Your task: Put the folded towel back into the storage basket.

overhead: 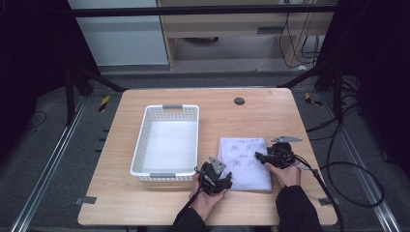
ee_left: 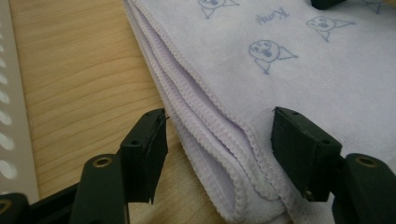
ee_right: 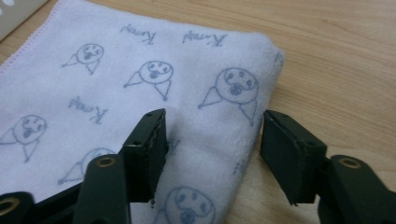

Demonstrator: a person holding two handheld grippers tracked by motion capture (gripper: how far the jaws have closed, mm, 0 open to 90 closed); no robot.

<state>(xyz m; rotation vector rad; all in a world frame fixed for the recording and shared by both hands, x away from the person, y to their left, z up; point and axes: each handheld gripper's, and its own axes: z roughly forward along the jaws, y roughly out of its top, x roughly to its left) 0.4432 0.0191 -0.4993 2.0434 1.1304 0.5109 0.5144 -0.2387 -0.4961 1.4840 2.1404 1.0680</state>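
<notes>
where the folded towel [overhead: 245,163] lies at lower centre-right of the high view, just right of the white basket [overhead: 166,141], the left gripper [ee_left: 219,140] stands with jaws spread wide, straddling its stacked hemmed edges. the right gripper [ee_right: 212,149] is likewise spread, bracketing the towel's rounded fold; no pinch yet.

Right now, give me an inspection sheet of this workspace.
Surface: wooden table, round dark plug near far edge.
Job's things: folded towel, flat, right of white basket; basket holds nothing seen.
Clutter: nothing seen.
Tools: left tool open, jaws astride towel's layered near-left corner; right tool open, jaws astride towel's right fold.
Cables: one trails from each tool; right one loops off the table.
Surroundings: dark frame, floor cables, shelf behind.
</notes>
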